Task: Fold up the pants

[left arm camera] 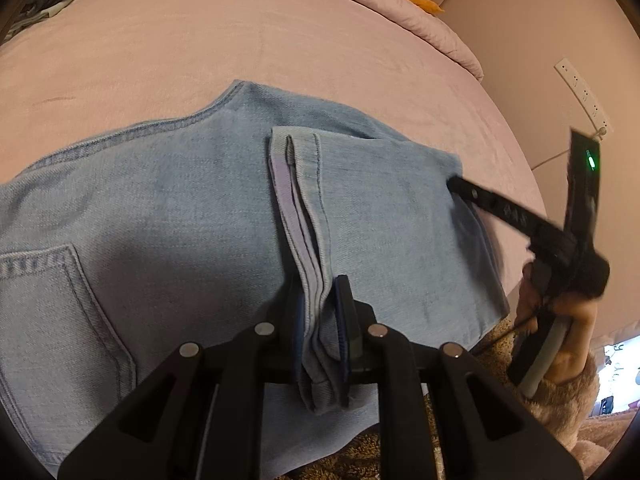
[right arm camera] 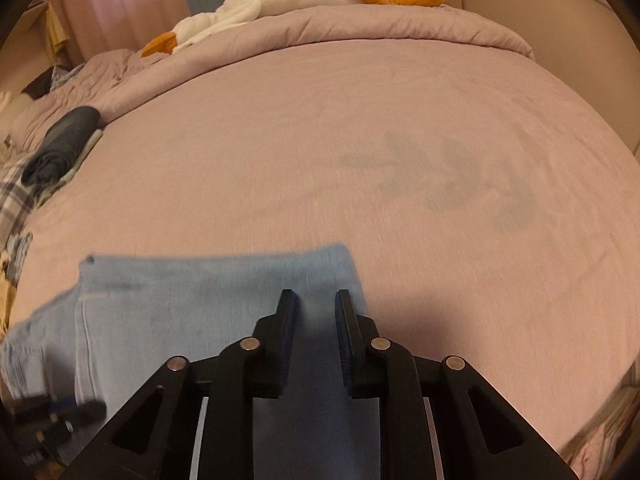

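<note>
light blue denim pants point(left arm camera: 168, 208) lie spread on the pink bedsheet point(left arm camera: 160, 60), already doubled over, back pocket point(left arm camera: 52, 300) showing at the near left. my left gripper point(left arm camera: 320, 312) is pinching a bunched ridge of hem layers, pads tight on the fabric, the fold standing up between them. my right gripper point(right arm camera: 313, 300) hovers over the right end of the pants point(right arm camera: 208, 296), jaws narrow with a slim gap and nothing visibly caught between the pads; view is motion-blurred, so whether it touches the cloth is unclear. from the left camera its fingertip point(left arm camera: 460, 186) sits at the right edge of the folded leg, my hand point(left arm camera: 560, 320) in a fuzzy sleeve point(left arm camera: 568, 396) behind it. white plush goose point(right arm camera: 280, 0) on the quilt point(right arm camera: 360, 24) at the far end, dark folded clothes point(right arm camera: 60, 144) at left.
</note>
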Demonstrator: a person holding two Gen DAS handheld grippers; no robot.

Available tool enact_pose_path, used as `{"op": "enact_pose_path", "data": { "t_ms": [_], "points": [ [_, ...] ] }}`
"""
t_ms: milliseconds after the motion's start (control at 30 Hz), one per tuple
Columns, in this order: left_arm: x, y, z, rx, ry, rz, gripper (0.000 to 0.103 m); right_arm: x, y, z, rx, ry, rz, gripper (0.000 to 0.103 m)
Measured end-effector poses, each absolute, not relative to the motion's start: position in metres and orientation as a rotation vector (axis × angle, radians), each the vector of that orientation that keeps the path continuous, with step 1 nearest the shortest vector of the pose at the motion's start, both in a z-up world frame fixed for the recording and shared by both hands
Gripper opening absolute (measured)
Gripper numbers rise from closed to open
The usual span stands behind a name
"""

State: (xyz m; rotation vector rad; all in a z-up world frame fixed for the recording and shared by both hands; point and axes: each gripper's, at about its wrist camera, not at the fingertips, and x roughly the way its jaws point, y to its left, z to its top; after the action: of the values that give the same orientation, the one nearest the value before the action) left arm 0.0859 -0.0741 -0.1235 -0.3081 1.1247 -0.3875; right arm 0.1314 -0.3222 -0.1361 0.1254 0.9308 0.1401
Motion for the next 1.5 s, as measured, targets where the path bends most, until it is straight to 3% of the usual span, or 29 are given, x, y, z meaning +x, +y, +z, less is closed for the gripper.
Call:
{"op": "enact_pose_path", "data": {
  "t_ms": [500,1167,1500],
  "points": [
    [0.081,-0.083,-0.120,-0.238,1.124,-0.370,0.017,0.038,-0.340,-0.140,0.121,0.960,0.129,0.018],
    [0.077,-0.083,-0.124,-0.258,1.111,-0.356,0.016,0.042,-0.340,-0.145,0.163,0.944,0.128,0.019],
    [0.075,-0.091,-0.123,-0.238,1.099,-0.365,0.022,0.049,-0.332,-0.144,0.159,0.954,0.099,0.024]
  ]
}}
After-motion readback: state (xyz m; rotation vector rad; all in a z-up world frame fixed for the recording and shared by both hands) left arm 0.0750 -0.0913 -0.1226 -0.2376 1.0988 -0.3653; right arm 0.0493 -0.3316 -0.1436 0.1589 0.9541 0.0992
